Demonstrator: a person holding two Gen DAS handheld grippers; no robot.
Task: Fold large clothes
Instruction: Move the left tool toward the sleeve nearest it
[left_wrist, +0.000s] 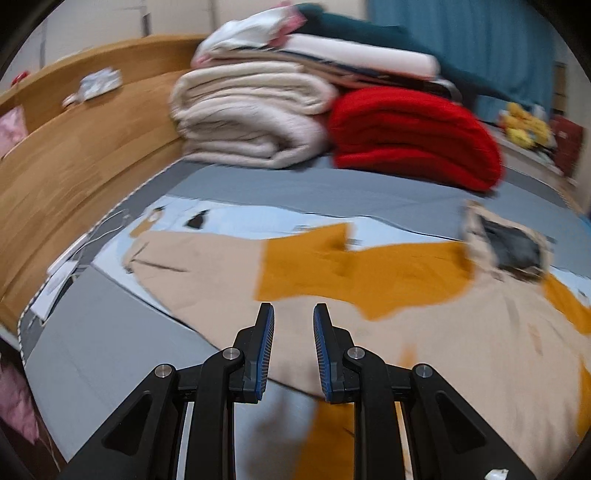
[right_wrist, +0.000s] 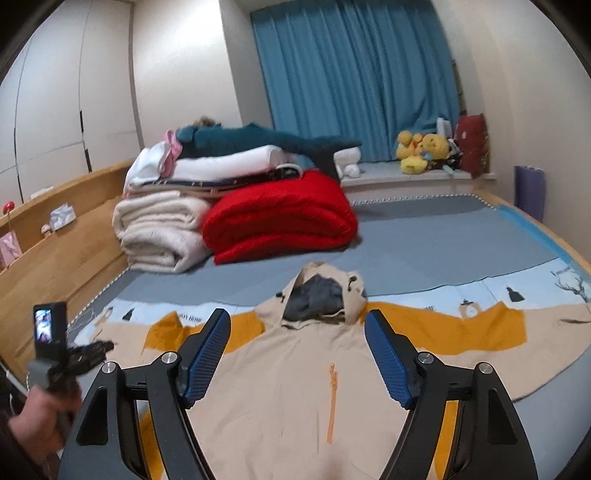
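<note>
A beige and mustard hooded jacket (right_wrist: 295, 369) lies spread flat on the bed, front up, sleeves out to both sides, hood (right_wrist: 321, 295) toward the far side. An orange zipper (right_wrist: 332, 402) runs down its chest. My right gripper (right_wrist: 297, 321) is open wide and empty, hovering above the chest just below the hood. My left gripper (left_wrist: 293, 314) is open and empty above the jacket's (left_wrist: 332, 295) left sleeve area; the hood (left_wrist: 509, 243) shows at the right. The left gripper with its camera also shows in the right wrist view (right_wrist: 92, 350), held by a hand.
Folded cream blankets (right_wrist: 162, 229) and a red duvet (right_wrist: 280, 218) are stacked at the far side of the bed, with more folded laundry on top. A wooden headboard (left_wrist: 74, 147) runs along the left. Grey bedsheet (right_wrist: 443, 243) lies beyond the hood. Plush toys (right_wrist: 421, 151) sit by the blue curtain.
</note>
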